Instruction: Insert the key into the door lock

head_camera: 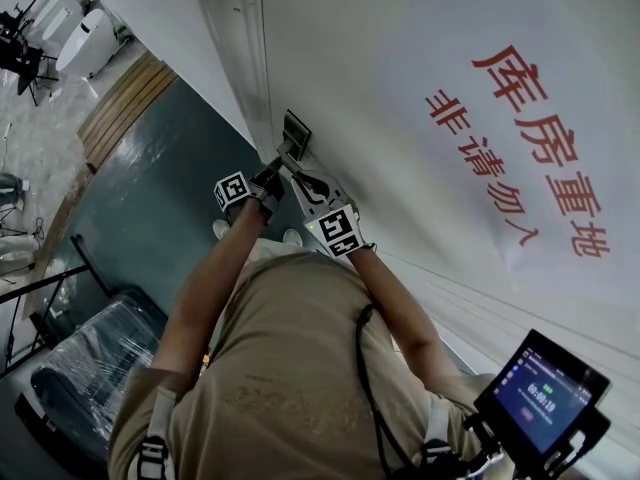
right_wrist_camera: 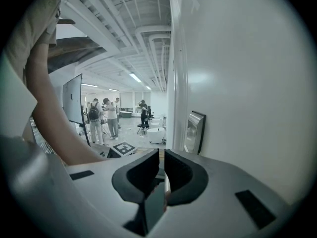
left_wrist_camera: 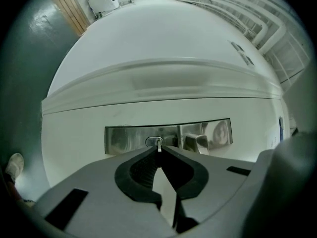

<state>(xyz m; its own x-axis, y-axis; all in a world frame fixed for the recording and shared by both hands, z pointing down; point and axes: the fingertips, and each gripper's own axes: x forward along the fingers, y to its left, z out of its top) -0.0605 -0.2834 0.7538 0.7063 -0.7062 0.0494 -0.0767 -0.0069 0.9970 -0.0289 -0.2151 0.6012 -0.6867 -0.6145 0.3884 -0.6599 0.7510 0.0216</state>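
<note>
White door (head_camera: 400,58) with red lettering filled the head view, grey floor (head_camera: 150,218) beside it; a steel lock plate (left_wrist_camera: 198,133) sat on the door, keyhole (left_wrist_camera: 154,141) at its middle; the left gripper (left_wrist_camera: 158,151) pointed level at it, jaws pressed together on the key (left_wrist_camera: 158,145), whose tip touched the keyhole; the right gripper (right_wrist_camera: 161,155) hung just beside the door, jaws drawn close together, nothing between them.

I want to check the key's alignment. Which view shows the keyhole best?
The left gripper view: the keyhole faces the camera, with the key at it. The head view shows only the lock plate, small; the right gripper view sees that plate side-on.
</note>
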